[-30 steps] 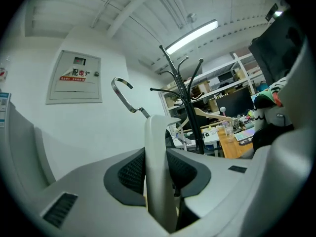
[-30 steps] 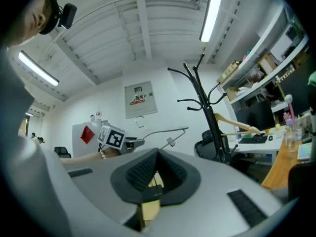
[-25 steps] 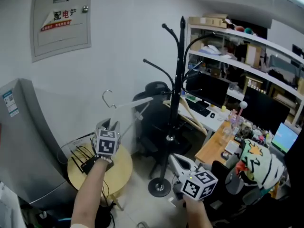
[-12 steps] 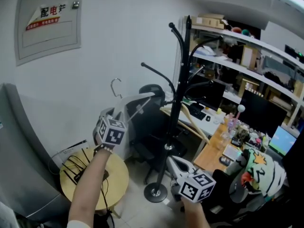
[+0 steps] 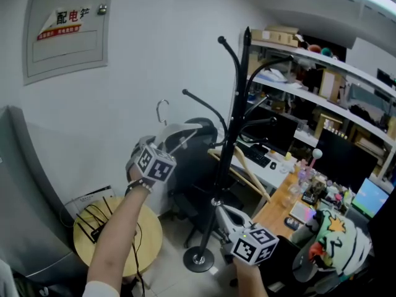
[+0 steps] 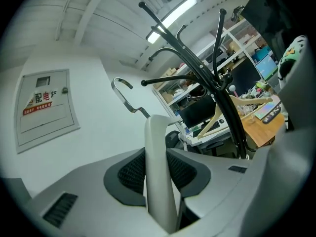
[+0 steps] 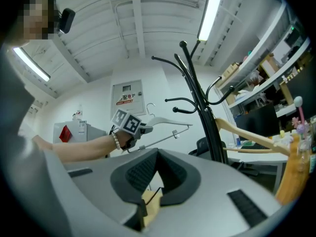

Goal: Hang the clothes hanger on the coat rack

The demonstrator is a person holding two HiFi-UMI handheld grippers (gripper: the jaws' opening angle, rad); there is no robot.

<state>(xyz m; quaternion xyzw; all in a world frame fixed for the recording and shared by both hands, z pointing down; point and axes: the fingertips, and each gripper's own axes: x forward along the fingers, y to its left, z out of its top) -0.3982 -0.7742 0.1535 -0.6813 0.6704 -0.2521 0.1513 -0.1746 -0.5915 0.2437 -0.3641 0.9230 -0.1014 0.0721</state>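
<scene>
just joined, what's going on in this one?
A person's left gripper is shut on a white plastic clothes hanger, held up beside the black coat rack. The hanger's metal hook is not on any rack arm yet. The right gripper sits low by the rack's pole, holding nothing. A wooden hanger already hangs on the rack.

The left gripper (image 5: 159, 146), clamped on the white clothes hanger (image 5: 185, 129), is rising away from the round table (image 5: 148, 237) and travelling toward the black coat rack (image 5: 232, 122), rolling as it goes. The hanger's metal hook (image 5: 162, 107) is closing in on the rack's lower curved arm (image 5: 204, 106).
</scene>
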